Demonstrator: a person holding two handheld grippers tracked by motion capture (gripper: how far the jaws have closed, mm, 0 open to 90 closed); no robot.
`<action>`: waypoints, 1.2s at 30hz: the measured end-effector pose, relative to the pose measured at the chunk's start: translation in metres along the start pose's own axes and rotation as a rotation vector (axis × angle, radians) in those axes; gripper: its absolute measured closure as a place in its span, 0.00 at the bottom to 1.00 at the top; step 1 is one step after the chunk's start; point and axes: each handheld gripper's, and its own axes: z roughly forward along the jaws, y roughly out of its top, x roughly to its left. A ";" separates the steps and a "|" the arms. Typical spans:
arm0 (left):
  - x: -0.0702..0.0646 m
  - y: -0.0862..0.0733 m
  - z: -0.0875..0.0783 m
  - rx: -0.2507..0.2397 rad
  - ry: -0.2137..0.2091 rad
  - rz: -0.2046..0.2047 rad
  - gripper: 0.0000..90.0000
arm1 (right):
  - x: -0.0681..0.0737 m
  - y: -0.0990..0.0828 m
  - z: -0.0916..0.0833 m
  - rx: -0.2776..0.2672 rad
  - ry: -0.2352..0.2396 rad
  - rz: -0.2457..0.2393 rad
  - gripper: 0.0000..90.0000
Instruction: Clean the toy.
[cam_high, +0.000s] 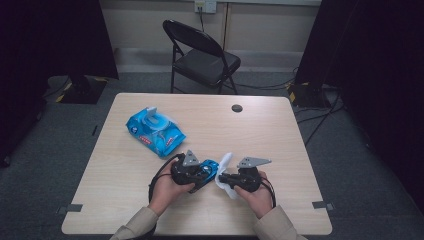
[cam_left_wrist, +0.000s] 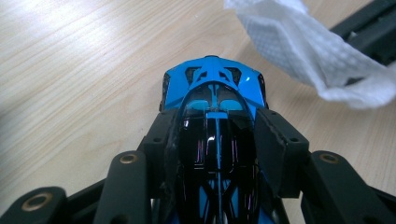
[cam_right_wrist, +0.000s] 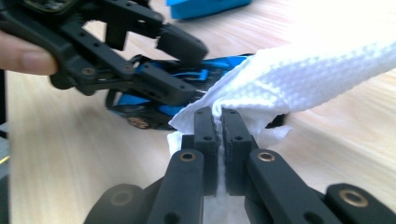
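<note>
I've got a little toy car (cam_left_wrist: 212, 135) here, glossy blue and black with a blue nose and light-blue windows, gripped by its sides just above the near middle of the table. Right next to it on the right is a white wipe (cam_right_wrist: 299, 77), textured with a dotted weave, crumpled and pinched at one fold, its loose end fanning up beside the car's nose.

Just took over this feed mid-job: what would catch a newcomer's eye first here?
The blue and black toy car, clamped between the left tongs near the table's front edge. Right beside it, the right tongs pinch a white wipe up against the car. Farther back on the left lies a blue wipes pack, its flap lid open.
</note>
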 end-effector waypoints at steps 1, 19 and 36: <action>0.000 0.000 0.000 -0.001 -0.001 -0.002 0.58 | -0.001 0.000 0.000 0.001 -0.012 0.000 0.97; 0.000 0.001 0.001 0.005 0.000 0.003 0.58 | -0.014 -0.005 0.022 0.040 -0.120 0.009 0.97; -0.001 0.002 0.002 0.000 0.003 0.002 0.58 | -0.021 -0.007 0.025 0.066 -0.148 0.019 0.96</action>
